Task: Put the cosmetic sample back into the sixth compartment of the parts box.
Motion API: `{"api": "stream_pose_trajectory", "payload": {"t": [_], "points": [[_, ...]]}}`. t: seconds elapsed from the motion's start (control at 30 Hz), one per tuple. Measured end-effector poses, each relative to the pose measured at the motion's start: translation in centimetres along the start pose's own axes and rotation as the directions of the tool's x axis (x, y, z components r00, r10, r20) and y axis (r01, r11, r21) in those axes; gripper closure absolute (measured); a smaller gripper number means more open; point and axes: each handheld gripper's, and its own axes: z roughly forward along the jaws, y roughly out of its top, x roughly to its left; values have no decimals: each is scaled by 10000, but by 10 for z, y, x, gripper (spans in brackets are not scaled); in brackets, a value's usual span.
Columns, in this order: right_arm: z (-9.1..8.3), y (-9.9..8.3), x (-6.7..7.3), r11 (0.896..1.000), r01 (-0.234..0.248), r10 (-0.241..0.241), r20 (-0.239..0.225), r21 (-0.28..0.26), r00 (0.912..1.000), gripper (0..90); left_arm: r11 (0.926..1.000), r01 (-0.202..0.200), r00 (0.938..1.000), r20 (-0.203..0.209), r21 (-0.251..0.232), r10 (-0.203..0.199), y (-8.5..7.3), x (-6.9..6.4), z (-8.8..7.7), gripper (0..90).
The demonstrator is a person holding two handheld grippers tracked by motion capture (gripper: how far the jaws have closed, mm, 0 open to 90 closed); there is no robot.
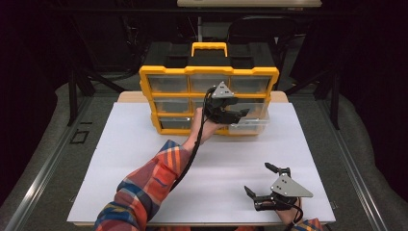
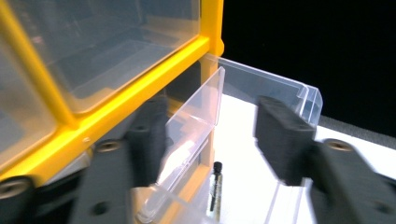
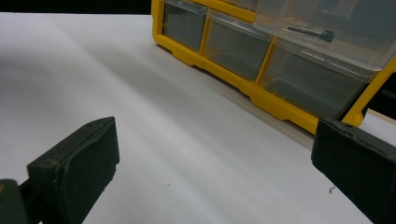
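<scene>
the left gripper [image 1: 239, 113] hovers, jaws apart, at the pulled-out clear plastic drawer [image 2: 261, 93] (small black bit [image 2: 215, 186] inside) of the yellow organiser cabinet [image 1: 209, 70], likely for access; the right gripper [image 1: 263, 179] rests wide open on the white table [image 1: 144, 168].

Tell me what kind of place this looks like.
Probably a lab or studio set up for recording: a white table ringed by dark curtains and metal framing, with a yellow parts organiser and a pulled-out clear drawer holding a small black bit.
</scene>
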Motion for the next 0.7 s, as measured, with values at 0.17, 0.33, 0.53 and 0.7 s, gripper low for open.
{"api": "stream_pose_trajectory", "payload": {"t": [0.17, 0.33, 0.53, 0.7], "points": [[0, 0, 0, 10000, -13, 13, -6, 14, 10000, 3, 9996, -265, 9994, -242, 36, 265, -1, -4, -16, 211], [0, 0, 1, 10000, -20, 20, -8, 27, 10000, 3, 9991, -412, 9985, -359, -42, 411, -3, -6, -31, 131], [0, 0, 1, 10000, 9, -9, -41, 20, 10000, 3, 9990, -435, 9978, -500, 104, 440, -12, -6, -49, 34], [0, 0, 1, 10000, 21, -21, -25, 19, 10000, 3, 9987, -475, 9966, -666, 206, 488, -25, -6, -67, 0]]}}
